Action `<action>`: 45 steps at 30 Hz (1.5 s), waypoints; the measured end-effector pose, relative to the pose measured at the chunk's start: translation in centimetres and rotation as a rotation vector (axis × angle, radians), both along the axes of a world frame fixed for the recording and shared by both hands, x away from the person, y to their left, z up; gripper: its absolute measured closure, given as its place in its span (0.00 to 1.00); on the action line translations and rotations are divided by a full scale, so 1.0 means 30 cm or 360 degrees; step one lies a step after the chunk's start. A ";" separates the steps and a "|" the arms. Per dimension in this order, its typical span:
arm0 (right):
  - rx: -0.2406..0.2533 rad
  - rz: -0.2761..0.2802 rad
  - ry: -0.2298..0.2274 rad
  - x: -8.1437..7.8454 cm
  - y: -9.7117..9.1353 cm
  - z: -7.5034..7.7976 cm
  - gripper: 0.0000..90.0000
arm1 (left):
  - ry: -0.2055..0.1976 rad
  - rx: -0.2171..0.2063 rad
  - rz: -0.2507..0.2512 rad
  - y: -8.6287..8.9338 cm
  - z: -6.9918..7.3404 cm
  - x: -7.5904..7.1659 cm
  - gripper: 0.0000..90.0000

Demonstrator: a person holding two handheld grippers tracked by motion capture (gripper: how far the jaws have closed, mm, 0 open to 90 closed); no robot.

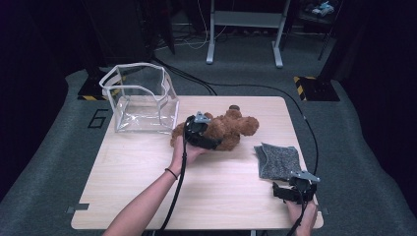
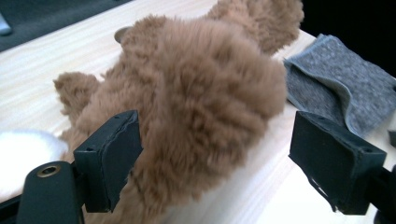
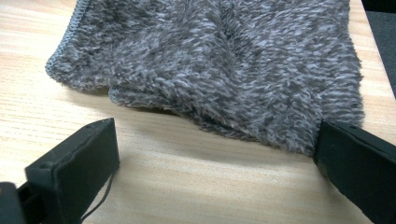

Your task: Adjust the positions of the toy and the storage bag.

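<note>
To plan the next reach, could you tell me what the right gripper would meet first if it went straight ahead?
Most likely the grey cloth: it lies just beyond the open right gripper, with bare table between.

Left gripper [image 1: 209, 140] extended, right gripper [image 1: 290, 191] low — both fingers apart.

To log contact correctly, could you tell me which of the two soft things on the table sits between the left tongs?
The brown teddy bear sits between the left tongs; the grey cloth lies apart, by the right tongs.
</note>
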State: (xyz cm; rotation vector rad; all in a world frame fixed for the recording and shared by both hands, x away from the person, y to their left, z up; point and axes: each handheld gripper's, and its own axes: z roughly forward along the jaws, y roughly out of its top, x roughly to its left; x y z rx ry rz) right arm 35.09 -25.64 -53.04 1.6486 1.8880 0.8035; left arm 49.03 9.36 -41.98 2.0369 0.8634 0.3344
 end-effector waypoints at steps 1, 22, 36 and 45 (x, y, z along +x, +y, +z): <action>0.0000 -0.0001 0.0000 0.000 0.000 0.000 0.00 | -0.0008 -0.0006 0.0000 -0.007 -0.001 0.001 0.24; -0.0004 0.0004 0.0008 0.002 -0.004 0.001 0.00 | -0.0103 -0.0025 -0.0057 0.053 -0.031 -0.021 0.83; 0.0081 0.0158 -0.0009 0.013 0.036 0.115 0.04 | -0.0089 -0.0049 -0.0105 0.097 -0.044 -0.044 0.83; 0.0118 0.0398 -0.0108 0.212 0.177 0.293 0.05 | -0.0062 -0.0064 -0.0103 0.111 -0.053 -0.050 0.82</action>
